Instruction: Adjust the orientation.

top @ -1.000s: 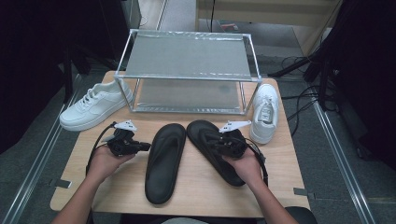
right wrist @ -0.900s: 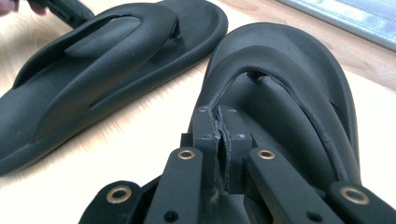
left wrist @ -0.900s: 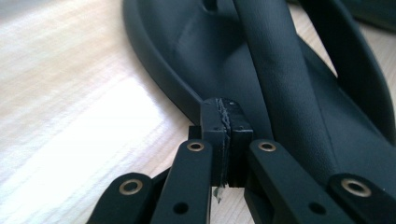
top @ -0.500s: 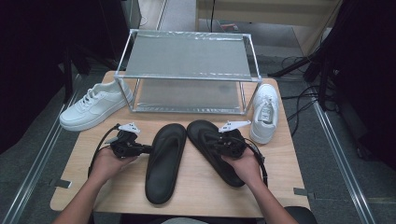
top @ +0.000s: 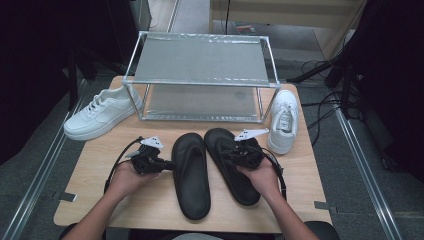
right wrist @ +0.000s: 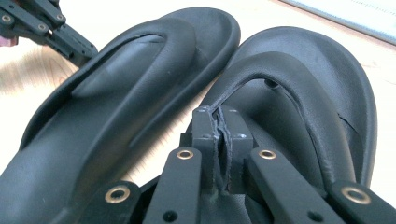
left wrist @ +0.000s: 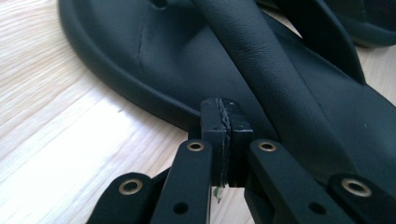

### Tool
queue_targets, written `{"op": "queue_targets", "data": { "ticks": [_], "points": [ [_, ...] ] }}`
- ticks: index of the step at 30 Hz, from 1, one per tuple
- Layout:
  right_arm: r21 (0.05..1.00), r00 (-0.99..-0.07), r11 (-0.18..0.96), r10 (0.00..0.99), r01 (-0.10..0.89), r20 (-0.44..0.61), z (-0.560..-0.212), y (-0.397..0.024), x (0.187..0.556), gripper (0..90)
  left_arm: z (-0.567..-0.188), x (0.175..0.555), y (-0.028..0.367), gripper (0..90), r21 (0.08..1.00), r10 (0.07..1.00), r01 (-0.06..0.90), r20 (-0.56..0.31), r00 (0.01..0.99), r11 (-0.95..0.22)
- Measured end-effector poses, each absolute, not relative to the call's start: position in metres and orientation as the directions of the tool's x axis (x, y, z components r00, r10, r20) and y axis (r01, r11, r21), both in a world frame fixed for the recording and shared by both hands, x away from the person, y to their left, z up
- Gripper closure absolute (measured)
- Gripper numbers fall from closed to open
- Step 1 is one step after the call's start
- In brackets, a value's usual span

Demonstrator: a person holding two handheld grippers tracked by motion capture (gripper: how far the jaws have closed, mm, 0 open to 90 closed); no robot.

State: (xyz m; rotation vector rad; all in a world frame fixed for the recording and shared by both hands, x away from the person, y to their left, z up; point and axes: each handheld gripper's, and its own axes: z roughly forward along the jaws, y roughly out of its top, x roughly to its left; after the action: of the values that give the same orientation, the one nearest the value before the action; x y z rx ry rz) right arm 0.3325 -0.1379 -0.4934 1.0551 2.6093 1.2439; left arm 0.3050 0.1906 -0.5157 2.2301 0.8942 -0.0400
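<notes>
Reference landmark: the metal wire rack, standing at the far middle of the wooden table.

Edges and open room. The rack's front rail runs across the table just beyond the toes of both sandals. A strip of bare wood separates this rail from the toes. Left of the rack, a white sneaker lies partly over the table's left edge. Right of the rack, a second white sneaker lies near the right edge, just beside the right sandal. Bare wood lies on the near left of the table, around the left hand, and on the near right, beside the right hand.

Task items. The left sandal lies in front of the rack, its long axis running from the near edge toward the rack, toe toward the rack. The right sandal lies beside it, toe toward the rack, heel angled off to the right. The toes lie close together; the heels are apart.

Tools. The left gripper has its jaws fully together with nothing between them; its tip is at the left rim of the left sandal. The right gripper also has its jaws pressed together on nothing, and sits over the footbed of the right sandal, below the strap.

Markings. No writing can be read on either sandal or either sneaker.
</notes>
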Motion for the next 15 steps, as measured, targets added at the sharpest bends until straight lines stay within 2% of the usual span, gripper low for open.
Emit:
{"op": "queue_targets", "data": {
  "ticks": [15],
  "points": [
    [0.711,-0.747,0.415,0.623,0.567,0.232,-0.495,-0.141,0.335,85.2,-0.518,0.303,0.166,89.0,0.625,0.548,0.606,-0.318,0.774,-0.493]
  ]
}}
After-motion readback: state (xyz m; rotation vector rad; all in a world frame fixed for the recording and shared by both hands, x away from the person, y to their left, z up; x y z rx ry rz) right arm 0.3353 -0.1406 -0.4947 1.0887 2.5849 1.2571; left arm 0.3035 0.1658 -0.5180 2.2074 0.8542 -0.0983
